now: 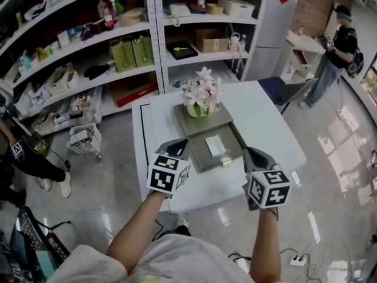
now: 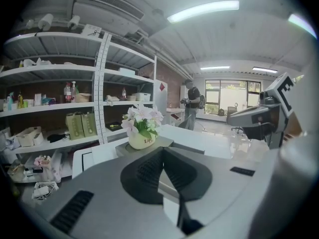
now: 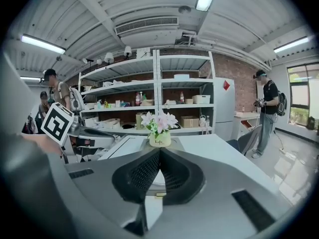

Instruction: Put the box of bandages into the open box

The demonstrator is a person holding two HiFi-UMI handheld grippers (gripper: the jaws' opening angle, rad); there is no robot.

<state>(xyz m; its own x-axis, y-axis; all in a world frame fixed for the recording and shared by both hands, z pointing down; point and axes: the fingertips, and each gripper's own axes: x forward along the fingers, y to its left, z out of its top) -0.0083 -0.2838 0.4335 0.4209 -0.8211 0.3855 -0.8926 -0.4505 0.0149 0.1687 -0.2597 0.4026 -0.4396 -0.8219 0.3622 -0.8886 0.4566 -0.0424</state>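
Observation:
A small white box of bandages (image 1: 215, 145) lies in the near half of a flat grey box (image 1: 200, 157) in the middle of the white table (image 1: 268, 128). A pot of pink and white flowers (image 1: 201, 101) stands on the grey box's far half. My left gripper (image 1: 178, 145) hovers at the box's near left corner and is shut, its jaws meeting at the tips with nothing between them. At the near right corner my right gripper (image 1: 252, 154) is also shut and empty. The flowers (image 2: 142, 127) (image 3: 159, 127) stand straight ahead in both gripper views.
Metal shelves (image 1: 147, 46) packed with goods line the far side behind the table. A blue chair (image 1: 278, 89) stands at the table's far right, with a person (image 1: 336, 52) beyond it. Another person (image 1: 23, 152) and a white basket (image 1: 84, 139) are on the left. A power strip (image 1: 297, 259) lies on the floor.

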